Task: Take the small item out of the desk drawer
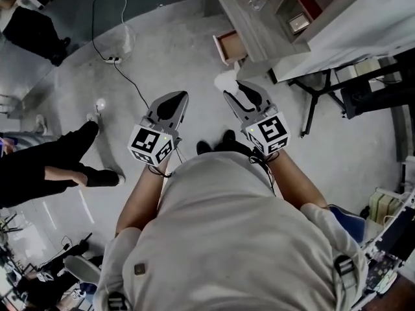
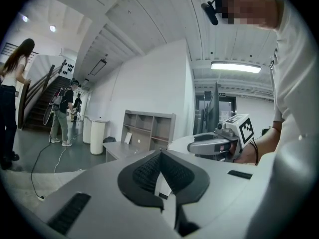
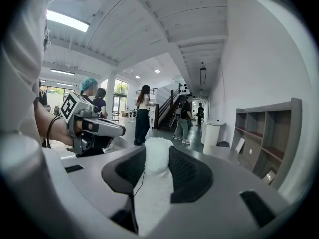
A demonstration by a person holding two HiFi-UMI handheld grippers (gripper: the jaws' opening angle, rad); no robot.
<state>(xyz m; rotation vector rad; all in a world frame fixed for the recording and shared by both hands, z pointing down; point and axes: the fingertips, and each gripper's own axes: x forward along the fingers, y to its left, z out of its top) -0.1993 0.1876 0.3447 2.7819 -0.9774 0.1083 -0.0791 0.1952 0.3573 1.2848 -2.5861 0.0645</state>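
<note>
The right claw (image 1: 238,94) is clenched on the item (image 1: 225,81), a white fluffy lump. In the right gripper view the item (image 3: 158,156) sits between the two dark pads and sticks out past their tips. It is out of the drawer (image 1: 230,46), which stands open on the front of the bench (image 1: 259,41), its reddish inside showing. The claw and the item are held in the air, with bare floor (image 1: 188,44) below them and across to the drawer.

The left claw (image 1: 176,100) is clenched with its tips meeting, and nothing can be made out in it. It is held beside the right claw, with a gap between them.

A shelf unit (image 1: 318,2) stands on the bench, and a glass (image 1: 256,3) is near it. Black trestle legs (image 1: 316,99) stand to the right, under a white top. A cable (image 1: 133,83) runs over the floor to the left of the left claw, from a power strip (image 1: 111,59). Further left are a bystander's legs (image 1: 65,164).

The gripper views show a white bin (image 2: 98,133) beside the bench, a staircase (image 2: 45,98) behind it, and people (image 3: 142,113) standing across the room.
</note>
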